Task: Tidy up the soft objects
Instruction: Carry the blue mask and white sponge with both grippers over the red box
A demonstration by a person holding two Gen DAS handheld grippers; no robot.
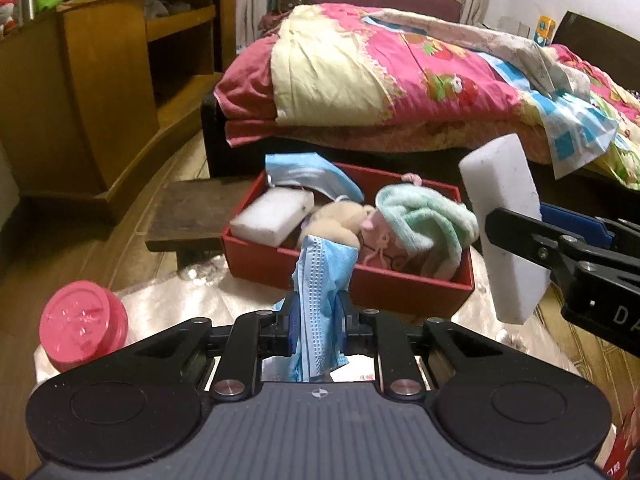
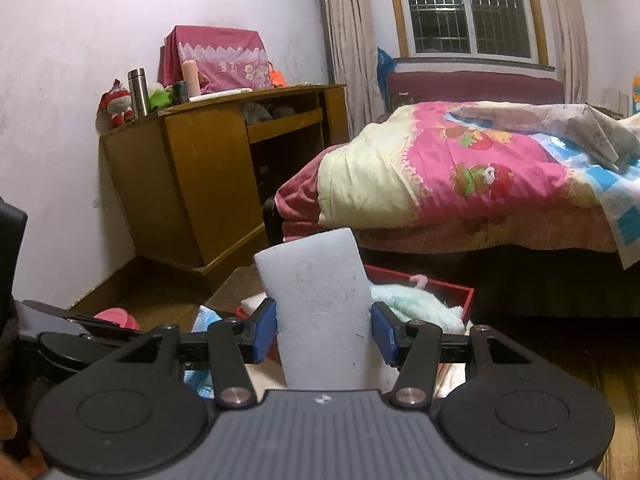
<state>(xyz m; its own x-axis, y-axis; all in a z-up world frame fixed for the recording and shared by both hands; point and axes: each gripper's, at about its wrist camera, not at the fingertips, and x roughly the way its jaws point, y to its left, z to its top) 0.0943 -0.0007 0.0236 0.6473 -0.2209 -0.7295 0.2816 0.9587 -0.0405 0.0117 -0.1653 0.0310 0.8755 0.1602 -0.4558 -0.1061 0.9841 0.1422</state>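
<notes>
A red box (image 1: 400, 286) stands on the floor by the bed. It holds a white sponge (image 1: 272, 214), a blue face mask (image 1: 308, 174), a cream plush toy (image 1: 340, 220) and a mint green towel (image 1: 424, 216). My left gripper (image 1: 318, 320) is shut on a crumpled blue face mask (image 1: 320, 280), just in front of the box's near wall. My right gripper (image 2: 324, 334) is shut on a white sponge block (image 2: 320, 304), held upright; in the left wrist view this sponge block (image 1: 506, 224) hangs above the box's right end. The box (image 2: 456, 290) shows behind it.
A pink round lidded tub (image 1: 82, 322) sits at the left on a pale fluffy rug (image 1: 192, 300). A low dark wooden stool (image 1: 192, 212) stands left of the box. A wooden cabinet (image 1: 108, 92) is at the left, a bed with a pink quilt (image 1: 380, 68) behind.
</notes>
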